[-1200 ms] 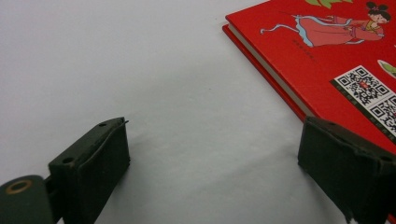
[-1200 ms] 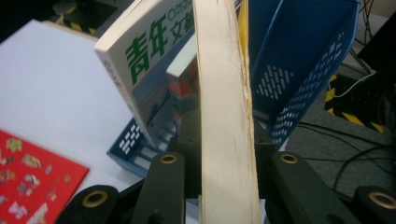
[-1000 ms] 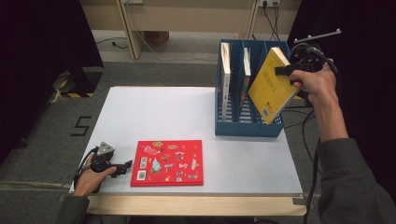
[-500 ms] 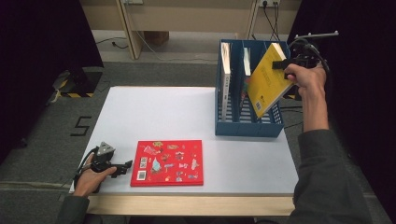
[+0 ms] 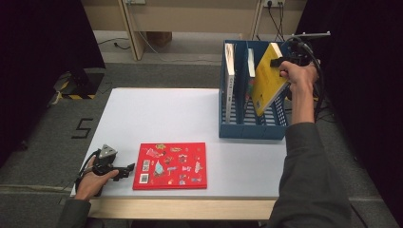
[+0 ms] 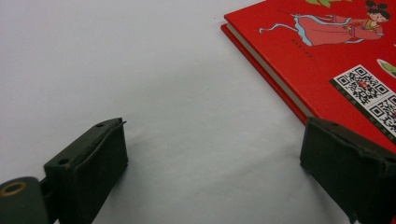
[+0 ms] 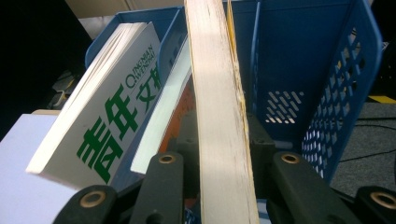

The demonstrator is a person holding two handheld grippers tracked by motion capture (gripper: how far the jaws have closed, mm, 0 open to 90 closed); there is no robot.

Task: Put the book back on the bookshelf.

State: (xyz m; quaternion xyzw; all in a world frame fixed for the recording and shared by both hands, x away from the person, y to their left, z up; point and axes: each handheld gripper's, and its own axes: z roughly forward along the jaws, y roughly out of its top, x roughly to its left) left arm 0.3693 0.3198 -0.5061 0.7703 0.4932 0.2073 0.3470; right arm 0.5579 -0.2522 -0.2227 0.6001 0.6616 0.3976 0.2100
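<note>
Since a second ago, the yellow-covered paperback book (image 5: 267,80) has been carried lower and tilted into the blue plastic slotted file rack (image 5: 252,128), clamped by the right gripper (image 5: 284,61). Insertion into the rightmost compartment appears under way; next, straightening and lowering are called for. The left gripper (image 5: 124,170) rests wide apart beside the red hardcover picture book (image 5: 171,165).

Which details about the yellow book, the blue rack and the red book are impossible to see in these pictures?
- Yellow book: its lower corner, high view, hidden behind the blue rack wall; touching the floor or not is unclear.
- Its cover: right gripper view, page edge alone faces the camera.
- Right gripper: pads hidden by the pages.
- Red book: cut off by the frame edge, left gripper view; its print is too small, high view.
</note>
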